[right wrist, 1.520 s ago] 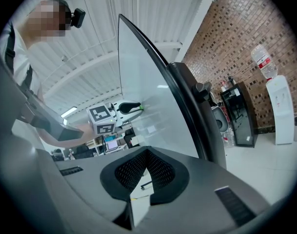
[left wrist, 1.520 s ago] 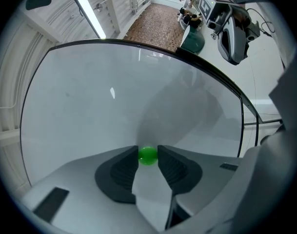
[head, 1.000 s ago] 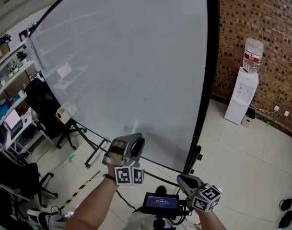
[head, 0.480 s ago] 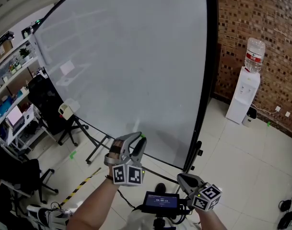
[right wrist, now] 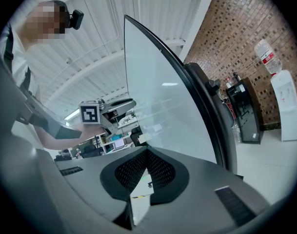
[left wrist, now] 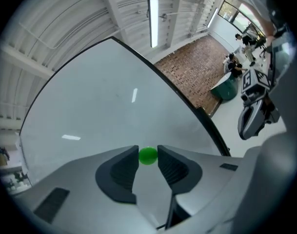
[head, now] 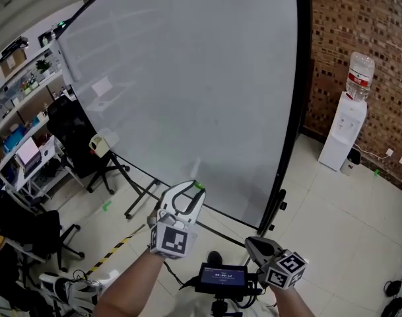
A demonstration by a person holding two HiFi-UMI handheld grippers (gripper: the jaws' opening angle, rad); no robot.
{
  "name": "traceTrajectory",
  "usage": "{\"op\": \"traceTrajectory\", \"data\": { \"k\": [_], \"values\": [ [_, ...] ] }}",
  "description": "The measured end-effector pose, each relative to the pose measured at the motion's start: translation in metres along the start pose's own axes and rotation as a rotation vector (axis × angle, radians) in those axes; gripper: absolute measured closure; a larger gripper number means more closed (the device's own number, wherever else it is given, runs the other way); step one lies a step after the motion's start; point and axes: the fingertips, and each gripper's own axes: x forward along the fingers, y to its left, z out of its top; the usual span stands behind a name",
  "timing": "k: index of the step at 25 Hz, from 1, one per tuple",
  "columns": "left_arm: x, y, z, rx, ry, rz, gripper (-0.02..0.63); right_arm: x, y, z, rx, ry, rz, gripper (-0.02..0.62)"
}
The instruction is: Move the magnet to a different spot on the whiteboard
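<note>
A large whiteboard (head: 187,78) on a black frame stands ahead of me. My left gripper (head: 189,190) is at its lower edge, pointing at the board. A small green round magnet (head: 199,186) sits at the gripper's tips. In the left gripper view the magnet (left wrist: 148,155) is pinched between the two dark pads of the left gripper (left wrist: 148,159), in front of the whiteboard (left wrist: 109,111). My right gripper (head: 252,246) hangs low at the right, away from the board. In its own view the right gripper (right wrist: 147,151) has its pads together with nothing between them.
A water dispenser (head: 346,134) stands against the brick wall (head: 366,25) at the right. At the left are shelves (head: 22,111) and a black office chair (head: 78,140). A small device with a lit screen (head: 222,276) is mounted below me. Yellow-black tape (head: 111,256) marks the floor.
My left gripper has rolled so that its marker cube faces me, and has edged right along the board's lower edge with the green magnet at its tips. The right gripper has stayed put.
</note>
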Motion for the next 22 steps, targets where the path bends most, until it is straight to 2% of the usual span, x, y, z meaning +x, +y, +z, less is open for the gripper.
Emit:
{"op": "traceTrajectory", "data": {
  "k": [5, 11, 18, 22],
  "values": [
    [-0.016, 0.004, -0.001, -0.131, -0.094, -0.027, 0.462, 0.005, 0.01, -0.006, -0.003, 0.006, 0.015, 0.573],
    [-0.034, 0.016, 0.0, -0.264, -0.166, -0.052, 0.462, 0.016, 0.019, -0.01, -0.003, 0.006, 0.014, 0.574],
    [-0.053, 0.024, -0.024, -0.36, -0.173, -0.095, 0.462, 0.026, 0.037, -0.008, -0.021, 0.009, -0.02, 0.574],
    [-0.062, 0.018, -0.036, -0.391, -0.183, -0.166, 0.462, 0.029, 0.045, -0.003, -0.041, -0.003, -0.053, 0.573]
  ]
}}
